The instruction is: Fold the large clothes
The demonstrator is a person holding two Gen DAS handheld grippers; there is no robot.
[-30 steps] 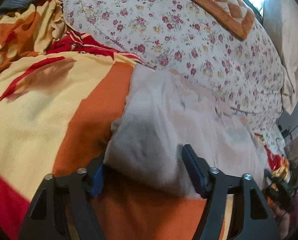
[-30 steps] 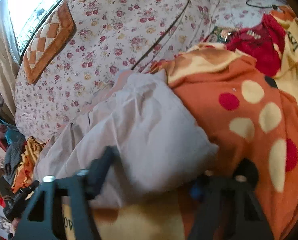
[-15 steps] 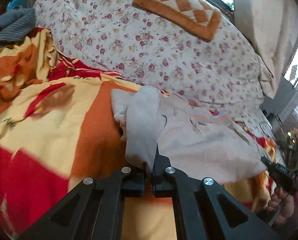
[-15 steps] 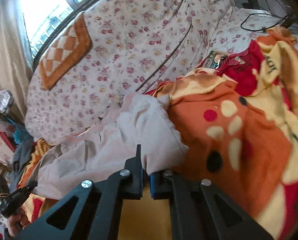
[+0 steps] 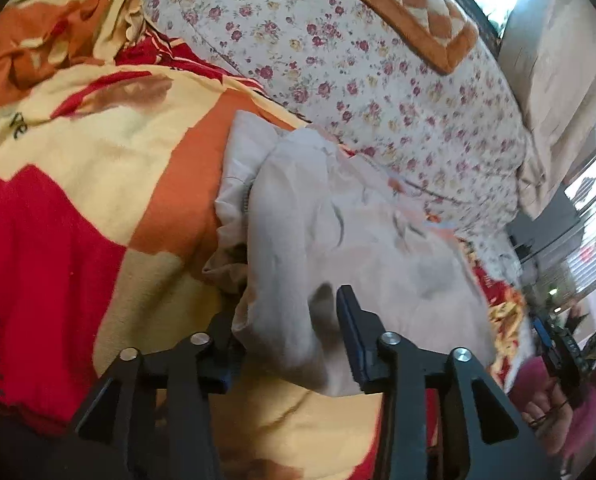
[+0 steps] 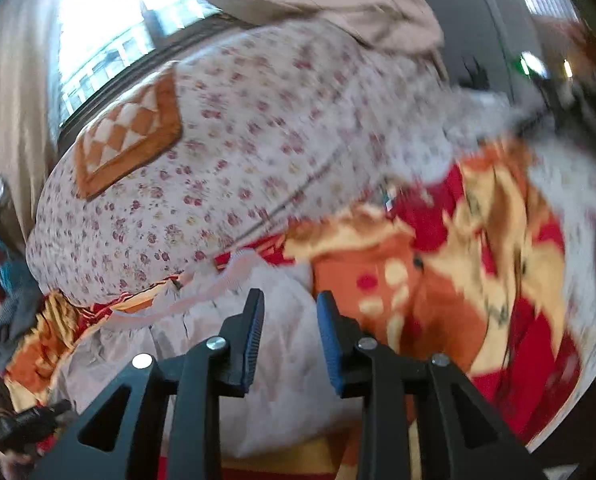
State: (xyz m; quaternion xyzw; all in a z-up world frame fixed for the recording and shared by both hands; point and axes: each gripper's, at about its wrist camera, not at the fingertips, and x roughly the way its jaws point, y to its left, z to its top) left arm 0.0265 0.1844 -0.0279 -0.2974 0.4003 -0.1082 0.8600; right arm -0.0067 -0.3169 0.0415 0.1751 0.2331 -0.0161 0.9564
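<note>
A pale pinkish-white garment [image 5: 338, 232] lies bunched and partly folded on an orange, yellow and red blanket [image 5: 97, 184]. My left gripper [image 5: 285, 332] is open, with a fold of the garment lying loose between its fingers. In the right wrist view the same garment [image 6: 281, 360] lies below my right gripper [image 6: 289, 332], which is open and sits above the cloth. The right view is motion-blurred.
A floral-print quilt [image 5: 358, 80] with an orange checked cushion [image 5: 410, 12] lies behind the blanket; both show in the right view too, quilt [image 6: 257, 152] and cushion [image 6: 129, 132]. Curtains and a window are at the back. The other hand-held gripper shows at far right [image 5: 558, 352].
Both grippers were shut on the garment half a second ago and have now opened, letting the cloth go. The right gripper has lifted and swung, blurring its view.
</note>
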